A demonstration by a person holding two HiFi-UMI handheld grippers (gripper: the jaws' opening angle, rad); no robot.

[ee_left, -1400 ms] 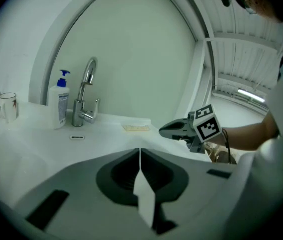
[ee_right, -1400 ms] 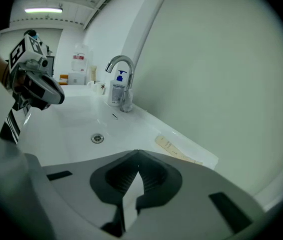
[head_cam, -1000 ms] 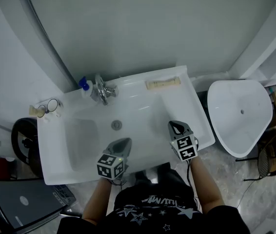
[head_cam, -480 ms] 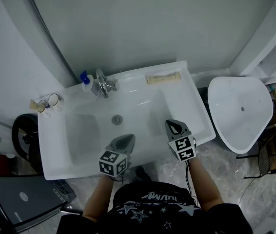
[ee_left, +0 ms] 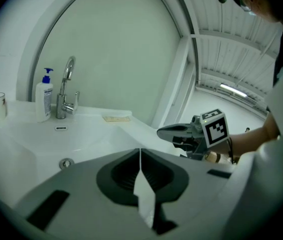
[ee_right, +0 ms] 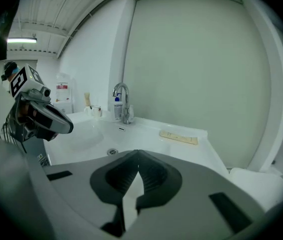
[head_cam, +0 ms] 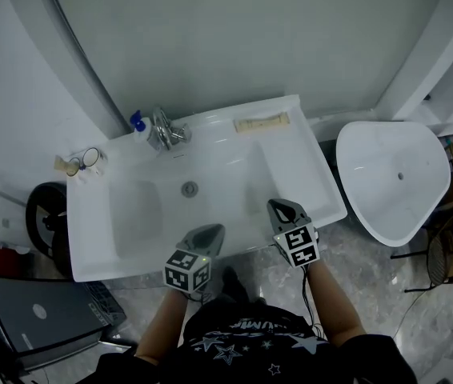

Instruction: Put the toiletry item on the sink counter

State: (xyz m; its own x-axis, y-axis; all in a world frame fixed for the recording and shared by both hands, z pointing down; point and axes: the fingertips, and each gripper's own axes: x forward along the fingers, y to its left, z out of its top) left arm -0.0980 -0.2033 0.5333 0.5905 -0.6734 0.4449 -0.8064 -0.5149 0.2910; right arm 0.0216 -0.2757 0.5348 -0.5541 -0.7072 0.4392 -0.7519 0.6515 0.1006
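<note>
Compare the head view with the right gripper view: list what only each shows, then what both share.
Only the head view: a grey flat case at lower left and the mottled floor. Only the right gripper view: a lit ceiling light. Both: the white sink, the faucet, the blue-pump soap bottle, the flat beige toiletry item on the counter's back edge, and the left gripper.

A chrome tap [head_cam: 162, 130] stands against the back wall with a blue-topped pump bottle [head_cam: 138, 123] just to its left, and two clear glasses [head_cam: 90, 158] sit further left, at the corner. On the floor to the right is a white rounded fixture [head_cam: 390, 184] with a wire-backed chair [head_cam: 449, 250] beyond it. To the left are a black round bin [head_cam: 46, 214] and a dark grey case [head_cam: 34, 320].
</note>
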